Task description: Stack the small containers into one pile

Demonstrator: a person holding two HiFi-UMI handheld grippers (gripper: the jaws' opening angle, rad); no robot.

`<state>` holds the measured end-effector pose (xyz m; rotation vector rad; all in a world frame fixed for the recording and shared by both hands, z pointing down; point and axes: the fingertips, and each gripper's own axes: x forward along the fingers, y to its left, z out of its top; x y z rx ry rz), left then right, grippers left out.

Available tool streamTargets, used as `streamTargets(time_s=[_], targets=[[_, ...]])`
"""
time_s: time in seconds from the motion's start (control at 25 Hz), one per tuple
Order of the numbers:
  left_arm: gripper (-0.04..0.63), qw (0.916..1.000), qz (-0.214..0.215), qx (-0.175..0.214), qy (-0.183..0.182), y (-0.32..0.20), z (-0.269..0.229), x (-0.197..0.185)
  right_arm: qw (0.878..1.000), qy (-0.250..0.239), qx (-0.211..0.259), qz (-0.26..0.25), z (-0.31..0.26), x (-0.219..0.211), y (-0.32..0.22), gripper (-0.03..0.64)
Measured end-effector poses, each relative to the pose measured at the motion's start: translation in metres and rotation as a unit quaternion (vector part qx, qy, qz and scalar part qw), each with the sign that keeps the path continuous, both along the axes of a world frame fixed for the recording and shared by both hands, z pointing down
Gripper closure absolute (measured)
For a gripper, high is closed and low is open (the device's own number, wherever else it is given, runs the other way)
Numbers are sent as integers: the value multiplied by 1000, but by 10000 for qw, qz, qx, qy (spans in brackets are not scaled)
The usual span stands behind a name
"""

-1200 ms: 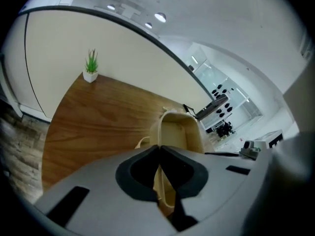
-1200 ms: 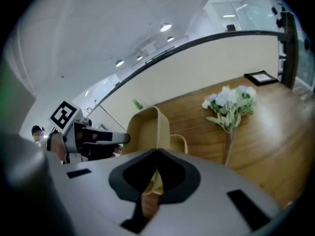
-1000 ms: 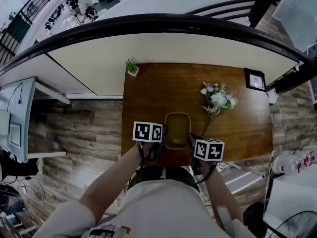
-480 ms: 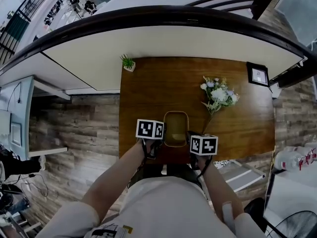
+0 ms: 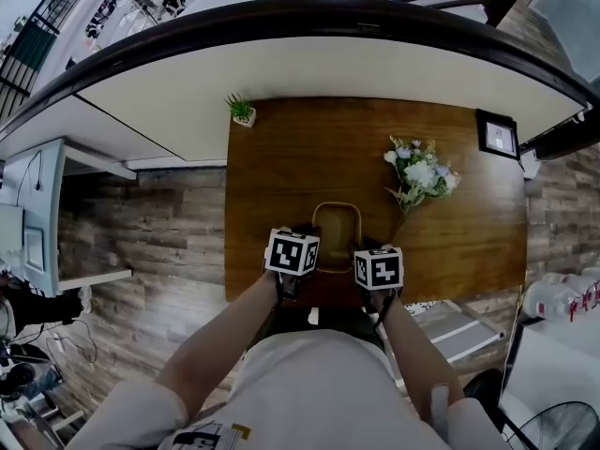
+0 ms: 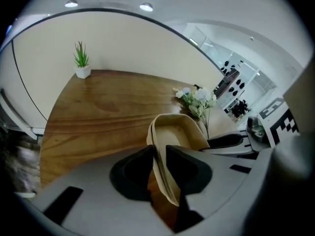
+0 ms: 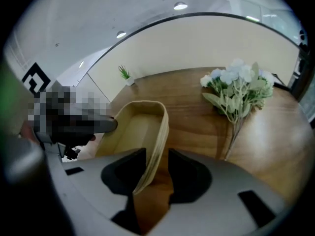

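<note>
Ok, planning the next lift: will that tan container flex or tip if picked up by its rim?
Probably light: the tan container has thin walls. Likely stiff, since its rim shows a clean curve. Tipping seems unlikely: it sits low and wide on the table.

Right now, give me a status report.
Left hand-held gripper, right hand-held gripper: jaws just opening, a wall of the container between each. Container on table. Flowers apart, not blocking.
</note>
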<state>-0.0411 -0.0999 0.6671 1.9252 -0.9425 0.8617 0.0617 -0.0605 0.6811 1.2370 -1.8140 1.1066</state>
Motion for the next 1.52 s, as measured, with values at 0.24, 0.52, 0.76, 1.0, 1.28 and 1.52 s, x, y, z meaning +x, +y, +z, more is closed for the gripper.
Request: streamTargets(time_s=[0.24,0.52,0.76,1.0,1.28,1.52], targets=[[405,9997,13,-144,-198,11,18,-11,9998,-79,-114,105,13,0,1,454],[320,9976,-359,-494,325,8,38,-15,9998,49,-172,-41,22,-3,-3,449],[253,9954,-541,-571,541,6,44,-19,9993,139,-173,-310,26,-6,-5,451],[265,9988,-245,-349,253,4,37,-17,9996,78,-189,-207,24,-5,-4,454],[306,9996,-30,39,269,-3,-1,-21,9995,47,230,-218,-16,-6,-15,468],[382,9935,433,1040,139,-23,-54,-29,9953,-125,962,-60,-77,-8,-41,532]])
